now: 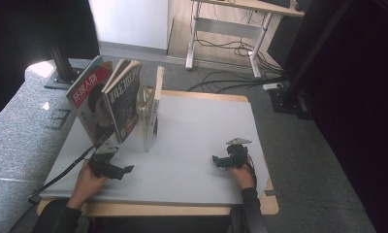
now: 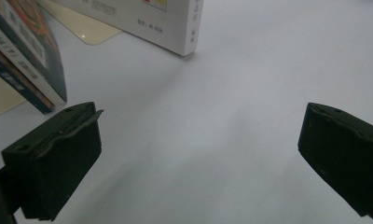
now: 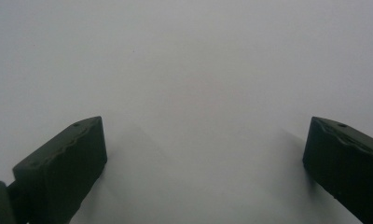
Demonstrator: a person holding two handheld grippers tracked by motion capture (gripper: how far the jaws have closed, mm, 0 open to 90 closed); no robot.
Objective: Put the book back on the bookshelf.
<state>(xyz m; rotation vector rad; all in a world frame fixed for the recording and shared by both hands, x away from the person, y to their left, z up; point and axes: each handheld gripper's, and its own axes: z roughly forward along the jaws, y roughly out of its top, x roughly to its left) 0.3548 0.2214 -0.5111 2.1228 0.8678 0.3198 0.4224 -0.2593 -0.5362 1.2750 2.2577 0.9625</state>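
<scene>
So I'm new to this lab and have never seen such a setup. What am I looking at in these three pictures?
A person sits at a grey table with a hand-held gripper in each hand. The high view looks down from above: left hand-held gripper, right hand-held gripper. The other two pictures come from cameras riding on each tool, looking along its two black jaws. Both tools are open and hold nothing. Several magazines and a white book stand upright at the table's far left; the left gripper view sees the white book's lower corner.

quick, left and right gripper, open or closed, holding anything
left gripper: open, holding nothing, close to the standing books.
right gripper: open, holding nothing, over the bare table.
</scene>
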